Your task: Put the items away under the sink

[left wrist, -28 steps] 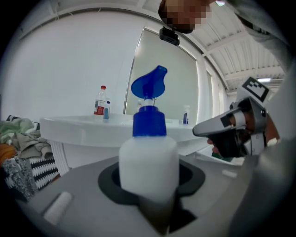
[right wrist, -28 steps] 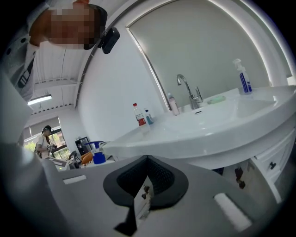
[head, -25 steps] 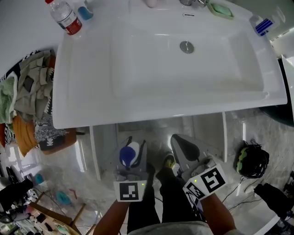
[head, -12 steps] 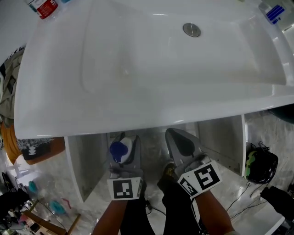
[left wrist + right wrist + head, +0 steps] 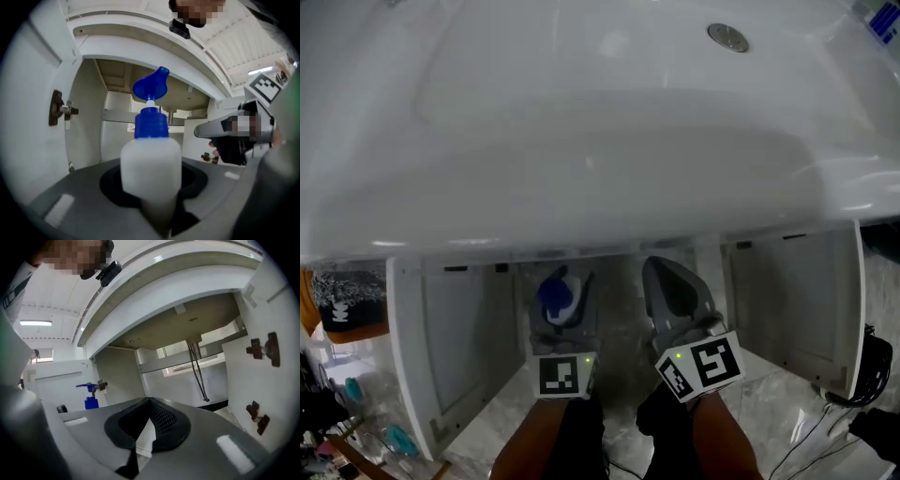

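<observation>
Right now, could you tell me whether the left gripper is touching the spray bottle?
Touching. The left gripper view shows the left gripper with its jaws closed against the white body of the spray bottle, holding it upright.

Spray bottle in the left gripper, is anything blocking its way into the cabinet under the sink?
Nothing visible does. The cabinet doors stand open, and the space ahead of the spray bottle looks bare; hoses hang farther back.

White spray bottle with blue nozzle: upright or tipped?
Upright: the white spray bottle stands in the jaws of the left gripper, blue nozzle uppermost.
</observation>
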